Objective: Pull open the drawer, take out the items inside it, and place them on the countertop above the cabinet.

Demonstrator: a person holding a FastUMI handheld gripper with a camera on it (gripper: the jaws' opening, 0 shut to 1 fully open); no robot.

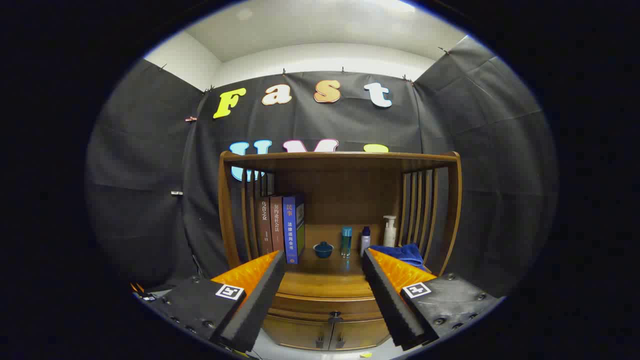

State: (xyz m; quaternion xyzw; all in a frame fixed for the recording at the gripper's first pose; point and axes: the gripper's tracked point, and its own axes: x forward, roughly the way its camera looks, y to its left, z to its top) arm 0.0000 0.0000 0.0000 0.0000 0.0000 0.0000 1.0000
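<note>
While the gripper hovers with its fingers spread wide and empty, the closed drawer sits between them, below the cabinet's table holding a blue cloth.

Three books stand upright together on the countertop beyond the fingers: the left brown book has a spine that looks like "乌合之众", the blue book reads "民事" above "法律适用全书", and the print on the middle brown book is too blurred to make out. The gripper, its fingers spread wide with nothing between them, carries a square black-and-white marker without letters on each finger. Any print on the small bottles is too small to read.
</note>
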